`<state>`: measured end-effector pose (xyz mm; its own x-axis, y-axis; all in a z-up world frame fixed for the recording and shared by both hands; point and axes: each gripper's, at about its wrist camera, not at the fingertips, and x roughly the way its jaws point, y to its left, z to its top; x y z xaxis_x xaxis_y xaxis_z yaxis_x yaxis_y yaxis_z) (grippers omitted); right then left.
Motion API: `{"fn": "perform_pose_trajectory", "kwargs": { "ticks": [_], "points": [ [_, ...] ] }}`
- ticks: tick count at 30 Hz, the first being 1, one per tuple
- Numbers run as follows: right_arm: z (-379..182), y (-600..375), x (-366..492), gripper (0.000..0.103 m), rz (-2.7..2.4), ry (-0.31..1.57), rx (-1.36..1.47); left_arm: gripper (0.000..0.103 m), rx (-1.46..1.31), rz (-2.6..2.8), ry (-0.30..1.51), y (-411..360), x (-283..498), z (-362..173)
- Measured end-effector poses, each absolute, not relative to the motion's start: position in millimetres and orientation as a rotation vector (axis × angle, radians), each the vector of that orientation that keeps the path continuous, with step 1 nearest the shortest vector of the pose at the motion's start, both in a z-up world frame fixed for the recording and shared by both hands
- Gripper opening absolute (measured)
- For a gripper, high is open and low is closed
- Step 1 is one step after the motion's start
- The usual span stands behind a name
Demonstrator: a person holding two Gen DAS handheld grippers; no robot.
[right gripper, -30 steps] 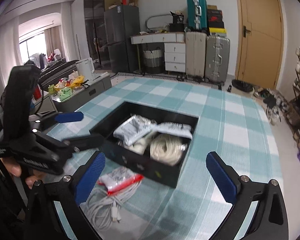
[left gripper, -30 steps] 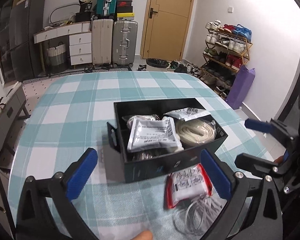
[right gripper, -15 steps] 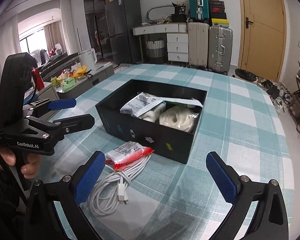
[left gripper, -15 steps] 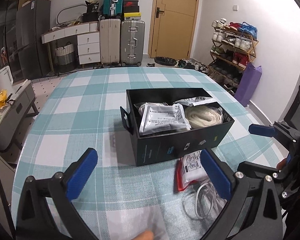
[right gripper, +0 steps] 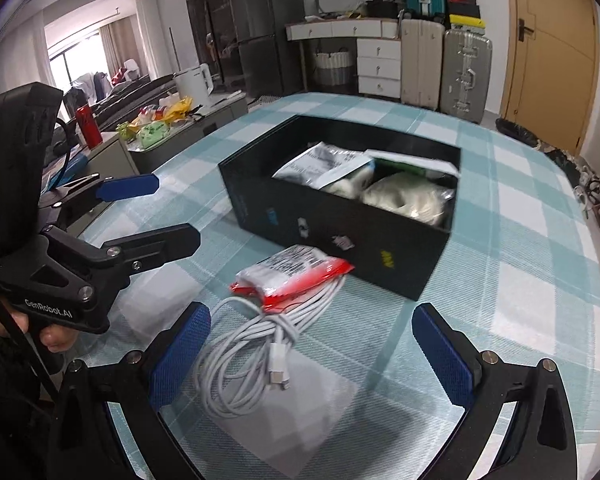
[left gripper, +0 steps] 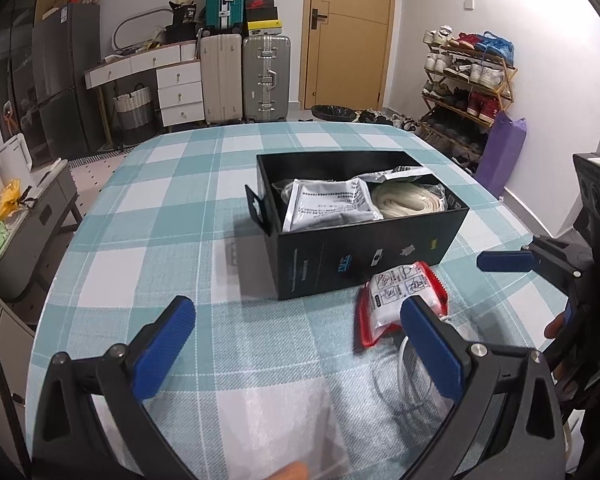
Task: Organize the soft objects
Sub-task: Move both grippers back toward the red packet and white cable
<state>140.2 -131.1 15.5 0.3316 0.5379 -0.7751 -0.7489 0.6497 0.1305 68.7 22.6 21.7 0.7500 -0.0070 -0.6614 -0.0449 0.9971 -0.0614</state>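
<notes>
A black box [left gripper: 364, 256] stands on the checked tablecloth and holds grey-white packets [left gripper: 328, 204] and a bagged coil of cream rope [left gripper: 404, 200]; it also shows in the right wrist view [right gripper: 340, 232]. In front of it lie a red-and-white packet [left gripper: 400, 300] [right gripper: 292, 272] and a white charging cable bundle [right gripper: 252, 364]. The packet rests partly on the cable. My left gripper [left gripper: 300, 344] is open and empty, near the table's front. My right gripper [right gripper: 312, 344] is open and empty, just before the cable.
The table [left gripper: 160, 220] is covered in a teal-and-white checked cloth. A clear plastic bag [left gripper: 284, 424] lies at the near edge. Suitcases [left gripper: 264, 76], drawers, a door and a shoe rack [left gripper: 468, 88] stand beyond the table.
Both grippers have pulled back from the box, toward the near edge of the table. The box and the packet now look farther off. Both stay open.
</notes>
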Motion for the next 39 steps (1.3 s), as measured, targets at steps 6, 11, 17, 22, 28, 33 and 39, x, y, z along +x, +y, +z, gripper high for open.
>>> {"fn": "perform_pose_trajectory", "kwargs": {
  "ticks": [6, 11, 17, 22, 28, 33, 39],
  "points": [
    [10.4, -122.9, 134.0, 0.102, 0.877, 0.911, -0.297, 0.103, -0.079, 0.026, 0.733, 24.0, 67.7, 18.0],
    [2.9, -120.0, 134.2, 0.102, 0.868, 0.94, -0.33, 0.103, -0.067, 0.023, 0.742, 19.9, 68.7, 16.5],
    [0.7, -130.3, 138.2, 0.102, 0.865, 0.952, -0.354, 0.103, -0.054, 0.008, 0.747, 13.7, 68.4, 16.0],
    [1.0, -143.1, 145.1, 0.102, 0.846, 0.963, -0.335, 0.103, -0.059, -0.008, 0.757, 9.2, 69.8, 13.9],
    [-0.2, -139.0, 141.7, 0.102, 0.867, 0.969, -0.336, 0.103, -0.067, -0.023, 0.772, 3.9, 73.2, 9.4],
    [-4.2, -133.7, 140.1, 0.102, 0.888, 0.974, -0.321, 0.103, -0.067, -0.022, 0.777, 4.3, 74.1, 8.0],
    [-14.5, -128.7, 146.0, 0.102, 0.861, 1.0, -0.269, 0.103, -0.08, -0.011, 0.774, 10.7, 74.1, 7.9]
  ]
}}
